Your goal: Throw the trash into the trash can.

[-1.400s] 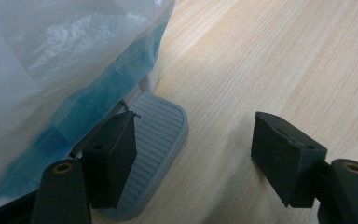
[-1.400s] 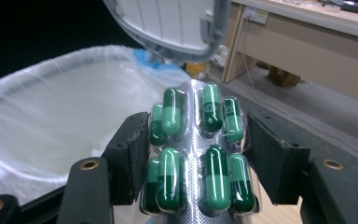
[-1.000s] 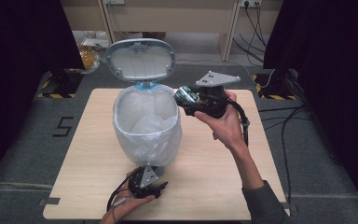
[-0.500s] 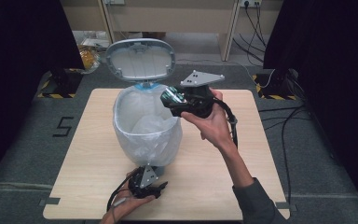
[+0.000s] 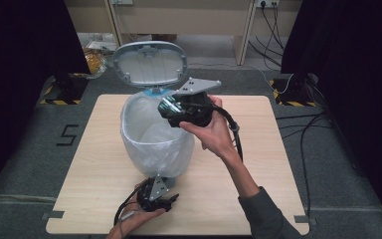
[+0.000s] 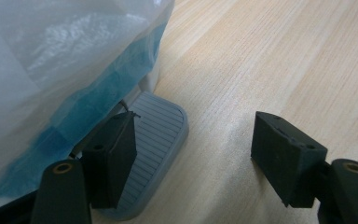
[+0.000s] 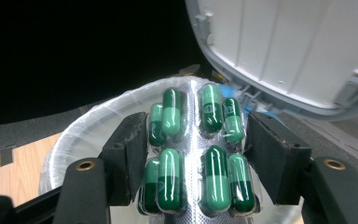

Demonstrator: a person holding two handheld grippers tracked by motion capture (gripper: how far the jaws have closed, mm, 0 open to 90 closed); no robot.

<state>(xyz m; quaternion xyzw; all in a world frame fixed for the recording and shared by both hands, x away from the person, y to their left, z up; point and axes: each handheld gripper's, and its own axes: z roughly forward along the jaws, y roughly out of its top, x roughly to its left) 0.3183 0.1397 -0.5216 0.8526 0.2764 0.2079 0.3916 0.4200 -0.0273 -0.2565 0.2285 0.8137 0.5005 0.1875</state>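
The right gripper [image 5: 171, 107] has moved left over the bin's rim, its jaws clamping a silver blister pack of green capsules [image 7: 196, 154] above the white-bagged pedal bin [image 5: 154, 137], lid [image 5: 149, 63] raised. The left gripper [image 6: 193, 154], jaws apart, presses one jaw on the grey ribbed pedal [image 6: 156, 135] on the pale wooden table [image 5: 258, 164].

My right gripper [image 7: 193, 154] pinches a blister pack [image 7: 196, 154] of green capsules. It hangs over the open, bag-lined bin [image 5: 154, 134].
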